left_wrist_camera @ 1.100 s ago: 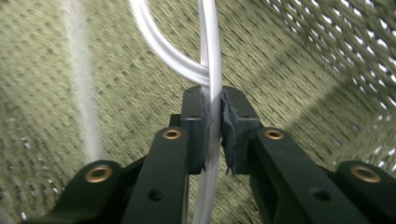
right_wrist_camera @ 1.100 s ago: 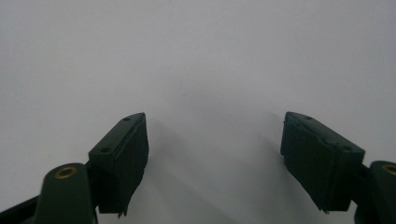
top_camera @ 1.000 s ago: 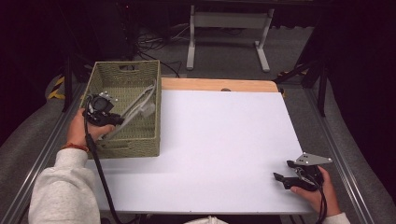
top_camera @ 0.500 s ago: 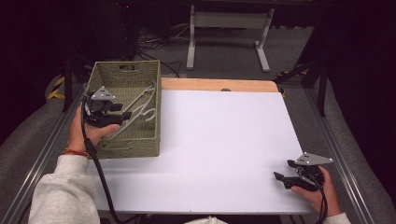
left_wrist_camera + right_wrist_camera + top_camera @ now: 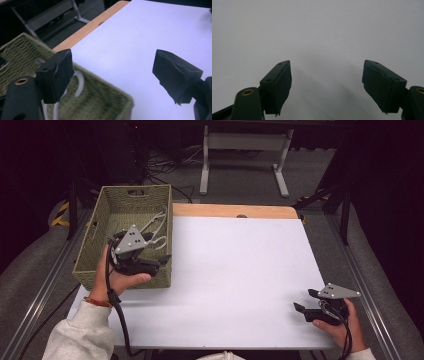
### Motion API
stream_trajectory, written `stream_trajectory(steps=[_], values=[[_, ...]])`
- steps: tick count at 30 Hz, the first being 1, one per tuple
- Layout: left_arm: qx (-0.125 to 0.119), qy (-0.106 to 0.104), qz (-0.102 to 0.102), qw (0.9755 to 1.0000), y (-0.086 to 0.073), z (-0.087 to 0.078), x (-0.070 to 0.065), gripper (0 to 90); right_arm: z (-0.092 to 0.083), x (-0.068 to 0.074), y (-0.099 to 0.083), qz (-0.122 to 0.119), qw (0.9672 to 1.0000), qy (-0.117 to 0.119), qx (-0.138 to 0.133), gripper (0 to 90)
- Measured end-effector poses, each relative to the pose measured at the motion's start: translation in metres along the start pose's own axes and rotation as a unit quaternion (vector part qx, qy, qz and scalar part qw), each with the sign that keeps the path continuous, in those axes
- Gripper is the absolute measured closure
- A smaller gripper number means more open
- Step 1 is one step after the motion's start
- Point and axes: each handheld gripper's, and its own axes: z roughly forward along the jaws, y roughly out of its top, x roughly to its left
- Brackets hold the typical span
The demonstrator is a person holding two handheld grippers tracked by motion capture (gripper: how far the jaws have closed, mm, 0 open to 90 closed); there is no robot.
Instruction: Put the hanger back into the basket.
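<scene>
1. Your left gripper (image 5: pixel 162 261) hovers over the green woven basket's (image 5: pixel 95 232) right wall, jaws spread wide, empty.
2. White hangers (image 5: pixel 156 227) lie inside the basket.
3. Your right gripper (image 5: pixel 305 301) rests released on the white tabletop (image 5: pixel 235 270).

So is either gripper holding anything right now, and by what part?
Nothing is held. The left gripper is open over the basket edge; the right gripper is open over the table.

White worktop (image 5: pixel 235 275) seen with bare wooden strip (image 5: pixel 235 210) along far edge. Green woven basket (image 5: pixel 95 255) set at left edge, white wire hangers (image 5: pixel 157 227) held inside. Metal stand (image 5: pixel 242 150) on floor beyond.
</scene>
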Motion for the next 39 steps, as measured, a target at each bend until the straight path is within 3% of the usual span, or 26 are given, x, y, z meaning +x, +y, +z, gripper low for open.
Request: stream_trajectory(steps=[2,4,9,12,19,24,26,30,34,39], values=[[-0.004,0.0,-0.001,1.0,0.001,0.001,-0.007,16.6,-0.001,0.0,0.0,0.0,1.0,0.0,-0.002,24.1],[-0.011,-0.019,0.003,0.9998,0.001,0.002,-0.018,14.5,-0.002,0.001,0.0,-0.004,1.0,-0.001,-0.006,24.0],[-0.01,-0.039,0.037,0.9985,0.002,0.006,-0.043,11.4,-0.004,0.002,0.0,-0.006,0.9999,-0.003,-0.013,24.0],[-0.006,-0.055,0.044,0.9975,-0.002,0.011,-0.054,11.2,-0.006,0.003,-0.001,-0.008,0.9998,-0.002,-0.02,23.9],[-0.003,-0.083,0.052,0.9952,-0.02,0.025,-0.077,11.7,-0.008,0.005,-0.001,-0.017,0.9995,-0.004,-0.026,23.7],[0.014,-0.095,0.066,0.9931,-0.037,0.036,-0.089,12.5,-0.011,0.006,-0.001,-0.021,0.9992,-0.006,-0.034,23.7],[0.023,-0.093,0.071,0.9929,-0.043,0.039,-0.091,12.7,-0.012,0.008,-0.001,-0.029,0.9988,-0.01,-0.038,23.7],[0.046,-0.109,0.067,0.9907,-0.062,0.05,-0.092,12.4,-0.014,0.01,0.0,-0.031,0.9983,-0.011,-0.047,23.7],[0.072,-0.117,0.053,0.989,-0.08,0.06,-0.089,12.7,-0.016,0.012,0.0,-0.037,0.9977,-0.011,-0.055,23.6],[0.084,-0.127,0.035,0.9878,-0.098,0.068,-0.084,13.7,-0.017,0.014,0.0,-0.044,0.9972,-0.01,-0.06,23.4]])
